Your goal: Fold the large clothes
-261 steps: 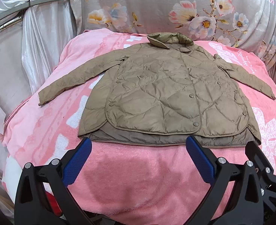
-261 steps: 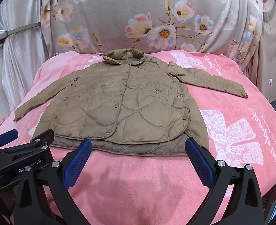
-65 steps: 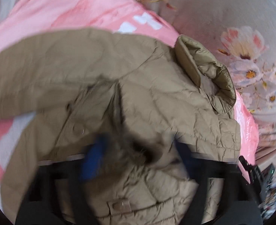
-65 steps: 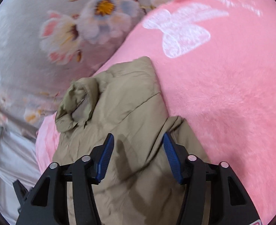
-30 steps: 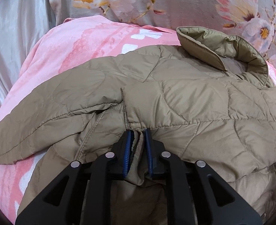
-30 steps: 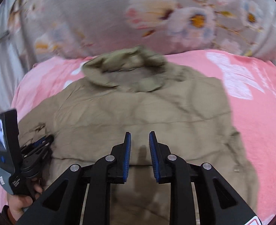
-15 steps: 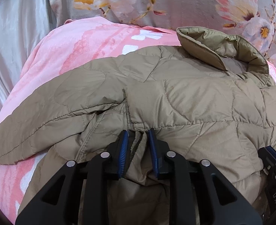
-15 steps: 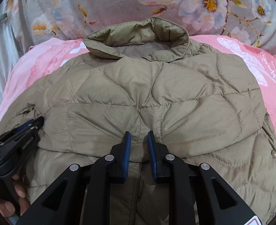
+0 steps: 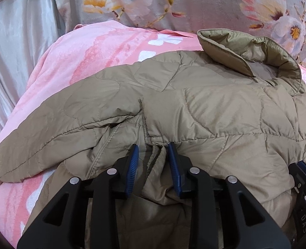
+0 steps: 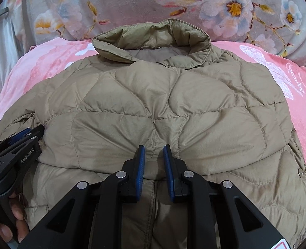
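Observation:
A tan quilted jacket (image 9: 215, 114) lies on the pink blanket, collar (image 10: 153, 37) at the far end and its lower part folded up over the chest. One sleeve (image 9: 49, 128) trails out to the left. My left gripper (image 9: 154, 161) sits at the folded layer's left edge. Its jaws are opening, a loose pleat of jacket stands between the pads, and a gap shows beside the left pad. My right gripper (image 10: 154, 157) is shut on a pinch of the folded edge at the middle, creases fanning from it. The left gripper (image 10: 26, 133) also shows in the right wrist view.
The pink blanket (image 9: 70, 58) covers a rounded bed or cushion. A grey floral cloth (image 10: 132, 4) hangs behind it and a white curtain (image 9: 18, 41) at the left. A person's hand (image 10: 14, 213) holds the left gripper's handle. The right gripper (image 9: 304, 172) shows at the right edge.
The left jaws have widened around the pleat they were pinching. The right gripper came down onto the jacket's folded edge, then held still, pads still close together on the fabric.

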The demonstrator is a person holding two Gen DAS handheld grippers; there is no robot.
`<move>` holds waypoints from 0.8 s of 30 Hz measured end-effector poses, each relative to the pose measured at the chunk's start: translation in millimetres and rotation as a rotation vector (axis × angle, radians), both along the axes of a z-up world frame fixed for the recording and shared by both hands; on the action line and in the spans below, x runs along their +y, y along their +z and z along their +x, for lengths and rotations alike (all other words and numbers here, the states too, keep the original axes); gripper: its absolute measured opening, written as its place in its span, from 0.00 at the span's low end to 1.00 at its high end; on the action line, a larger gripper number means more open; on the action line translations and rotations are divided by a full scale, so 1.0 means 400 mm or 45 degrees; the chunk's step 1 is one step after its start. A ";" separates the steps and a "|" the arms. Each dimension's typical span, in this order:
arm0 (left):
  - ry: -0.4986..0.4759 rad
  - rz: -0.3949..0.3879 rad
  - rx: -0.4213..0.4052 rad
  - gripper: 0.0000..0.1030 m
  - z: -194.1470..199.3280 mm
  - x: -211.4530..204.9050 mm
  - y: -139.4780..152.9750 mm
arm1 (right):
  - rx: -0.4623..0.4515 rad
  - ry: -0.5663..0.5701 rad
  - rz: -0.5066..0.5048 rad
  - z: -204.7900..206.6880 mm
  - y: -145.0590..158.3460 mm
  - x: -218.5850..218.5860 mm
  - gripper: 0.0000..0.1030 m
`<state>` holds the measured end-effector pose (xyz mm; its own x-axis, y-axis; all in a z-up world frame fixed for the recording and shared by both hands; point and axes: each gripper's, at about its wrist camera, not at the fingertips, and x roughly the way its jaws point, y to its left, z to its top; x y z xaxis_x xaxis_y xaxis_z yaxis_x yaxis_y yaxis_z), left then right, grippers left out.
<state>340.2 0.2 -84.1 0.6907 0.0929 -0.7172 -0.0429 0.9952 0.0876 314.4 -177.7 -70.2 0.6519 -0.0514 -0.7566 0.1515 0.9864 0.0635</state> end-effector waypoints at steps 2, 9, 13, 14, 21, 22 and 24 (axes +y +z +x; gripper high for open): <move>0.001 0.008 -0.001 0.28 0.000 -0.002 0.000 | 0.000 -0.001 0.000 0.000 0.000 0.000 0.18; 0.003 0.022 -0.001 0.29 0.000 -0.004 0.001 | -0.001 -0.003 0.003 0.000 0.000 0.000 0.18; 0.004 0.012 0.000 0.30 0.000 -0.002 0.000 | 0.001 -0.007 0.008 0.001 -0.002 -0.001 0.18; 0.003 -0.001 0.000 0.31 -0.001 0.001 0.000 | 0.001 -0.009 0.015 0.001 -0.003 -0.002 0.18; 0.038 -0.503 0.007 0.61 -0.137 0.199 0.042 | 0.012 0.020 0.046 -0.003 0.006 -0.016 0.19; 0.076 -0.502 -0.014 0.66 -0.182 0.244 0.057 | 0.018 0.013 0.004 -0.022 0.023 -0.013 0.24; 0.165 -0.498 -0.104 0.92 -0.282 0.364 0.086 | -0.016 0.016 -0.017 -0.084 0.060 0.001 0.30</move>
